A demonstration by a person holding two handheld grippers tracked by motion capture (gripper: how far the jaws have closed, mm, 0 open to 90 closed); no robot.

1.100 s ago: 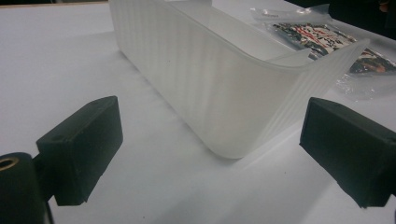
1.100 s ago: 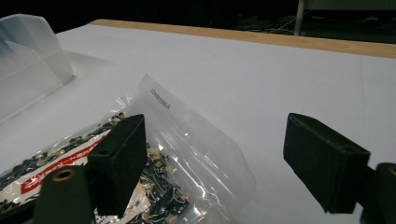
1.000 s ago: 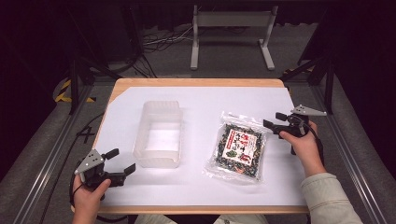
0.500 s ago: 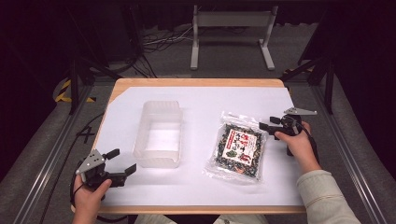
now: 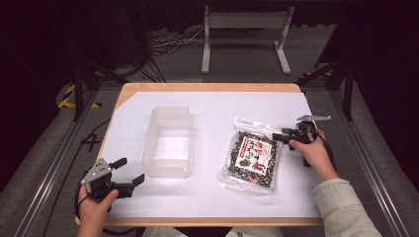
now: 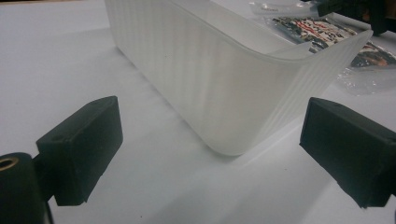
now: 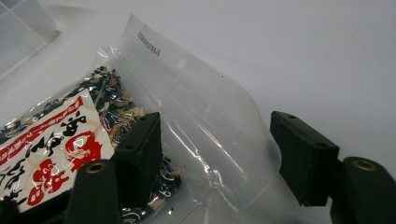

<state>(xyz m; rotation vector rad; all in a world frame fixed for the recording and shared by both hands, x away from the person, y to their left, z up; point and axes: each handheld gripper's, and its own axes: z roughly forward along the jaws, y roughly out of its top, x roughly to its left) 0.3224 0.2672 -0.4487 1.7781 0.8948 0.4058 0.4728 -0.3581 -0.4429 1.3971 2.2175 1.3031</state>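
Snack bag (image 5: 252, 160) of dark dried mix w/ a red-and-white label lies flat on the white table sheet (image 5: 212, 207), just right of the clear plastic bin (image 5: 167, 140), apart from it. Its sealed clear top edge, the one w/ the hang hole, sits on the side away from the bin, which is prob why the right hand comes in from there: that flap is thin and empty, easy to pinch w/o crushing the contents

Right gripper (image 7: 215, 156) is down at that far-from-bin edge of the bag. Jaws straddle the clear flap: one pad rests over the filled part by the label, the other stands off on the bare sheet beyond the bag's edge. They've just been closing, w/ the flap between them, but the pads don't press it yet – medium-wide gap, nothing gripped. In the high view the right gripper (image 5: 289, 138) points toward the bin, low to the table

Left gripper (image 5: 126, 173) sits at the near left corner of the bin, just short of it, jaws wide and empty. Left gripper view has the bin's rounded corner (image 6: 233, 107) framed between the two pads – looks parked ready to steady the bin, which is light and could slide when the bag goes in. Bin is upright and empty, mouth up
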